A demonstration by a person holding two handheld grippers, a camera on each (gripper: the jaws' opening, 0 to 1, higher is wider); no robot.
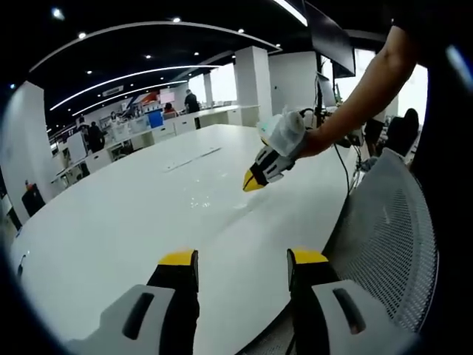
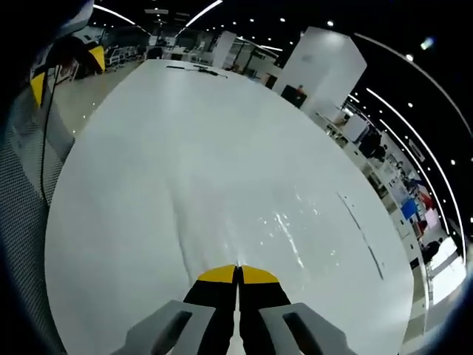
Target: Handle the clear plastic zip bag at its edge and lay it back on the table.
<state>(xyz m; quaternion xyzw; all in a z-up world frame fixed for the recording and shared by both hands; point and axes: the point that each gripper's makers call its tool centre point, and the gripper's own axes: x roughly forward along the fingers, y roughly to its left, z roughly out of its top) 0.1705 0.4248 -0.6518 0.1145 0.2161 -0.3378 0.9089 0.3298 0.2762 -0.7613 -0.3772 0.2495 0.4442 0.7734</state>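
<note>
1. On the white table [image 1: 133, 222] lies the clear plastic zip bag [image 2: 244, 222], flat, its film hard to tell from the tabletop except for glints and a faint crease line.
2. At the bottom of the right gripper view, the right gripper [image 2: 238, 272] has its yellow-tipped jaws pressed together at the near edge of the bag; the film looks pinched between them, though it is too transparent to be sure.
3. Seen from the left gripper view, that same right gripper [image 1: 253, 182] points down at the table, its yellow tip touching or just above the glinting bag [image 1: 203, 200], with a person's hand [image 1: 292, 133] and bare forearm behind it.
4. Near the bottom of the left gripper view, the left gripper [image 1: 242, 260] has its jaws spread wide apart, holding nothing, above the near edge of the table.
5. Beside the table on the right stands a grey mesh chair back [image 1: 384, 229].
6. Far off, desks, white pillars and people stand in an open office under strip ceiling lights.
</note>
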